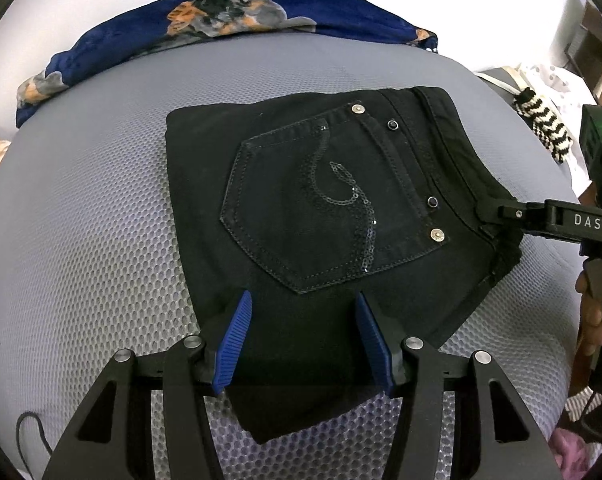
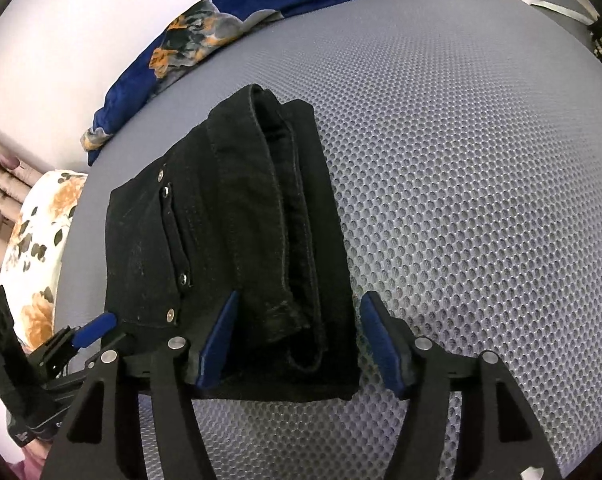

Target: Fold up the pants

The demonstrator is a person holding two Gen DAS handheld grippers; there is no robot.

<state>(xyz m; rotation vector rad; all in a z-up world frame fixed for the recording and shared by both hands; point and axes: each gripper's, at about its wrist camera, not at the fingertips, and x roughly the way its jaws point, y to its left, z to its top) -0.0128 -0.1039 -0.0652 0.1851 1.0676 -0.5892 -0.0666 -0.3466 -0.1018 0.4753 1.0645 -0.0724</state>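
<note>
left gripper [image 1: 303, 334] spread over pants [image 1: 325, 208] (folded) | right gripper [image 2: 297, 340] spread, level

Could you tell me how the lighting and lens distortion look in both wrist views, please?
Left wrist view: even soft light, sharp; sequins on the black pants glint faintly; fisheye bulges the grey mesh surface. Right wrist view: similar bulge; pale wall washed out.

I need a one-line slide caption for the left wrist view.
Open left gripper over folded black denim pants on grey mesh mattress; right gripper at the waistband corner.
</note>
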